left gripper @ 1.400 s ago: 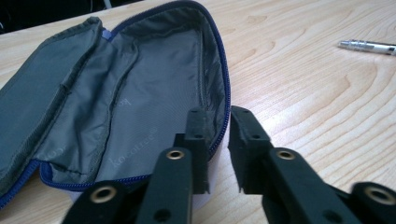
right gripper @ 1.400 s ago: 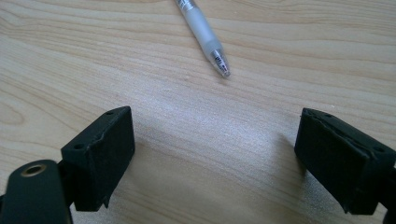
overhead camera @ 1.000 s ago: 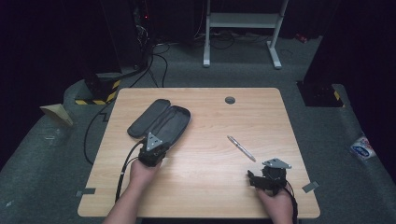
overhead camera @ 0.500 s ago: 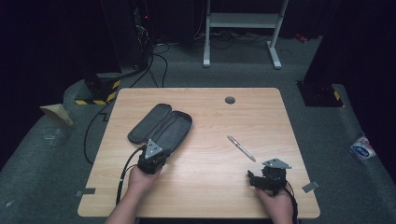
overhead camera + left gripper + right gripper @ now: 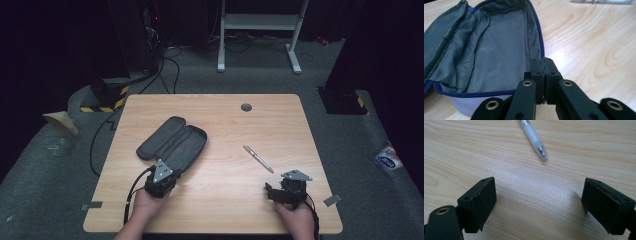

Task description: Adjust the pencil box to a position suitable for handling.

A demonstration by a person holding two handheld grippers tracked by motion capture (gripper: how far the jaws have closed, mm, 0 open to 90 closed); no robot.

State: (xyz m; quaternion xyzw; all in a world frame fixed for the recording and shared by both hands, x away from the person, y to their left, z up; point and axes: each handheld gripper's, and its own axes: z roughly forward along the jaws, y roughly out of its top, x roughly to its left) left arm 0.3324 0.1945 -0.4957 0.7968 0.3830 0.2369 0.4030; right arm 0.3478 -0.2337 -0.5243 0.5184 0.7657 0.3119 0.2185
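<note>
The pen (image 5: 533,138) lies just ahead of your open right tongs (image 5: 549,205), pointing lengthwise at them; your left tongs (image 5: 545,75) are closed on the case's (image 5: 494,50) edge.

Open pencil case (image 5: 172,145), centre left of the high view: dark grey outside; in the left gripper view (image 5: 489,45) a grey-green lining, a blue zip along the rim and a pale lavender outer wall at lower left. Pen (image 5: 258,159), right of centre: silvery; in the right gripper view (image 5: 534,138) a frosted white barrel with a metallic tip. Table (image 5: 225,120): light wood with wavy grain. Both grippers (image 5: 170,176) (image 5: 270,192): black, each topped by a grey plate.
</note>
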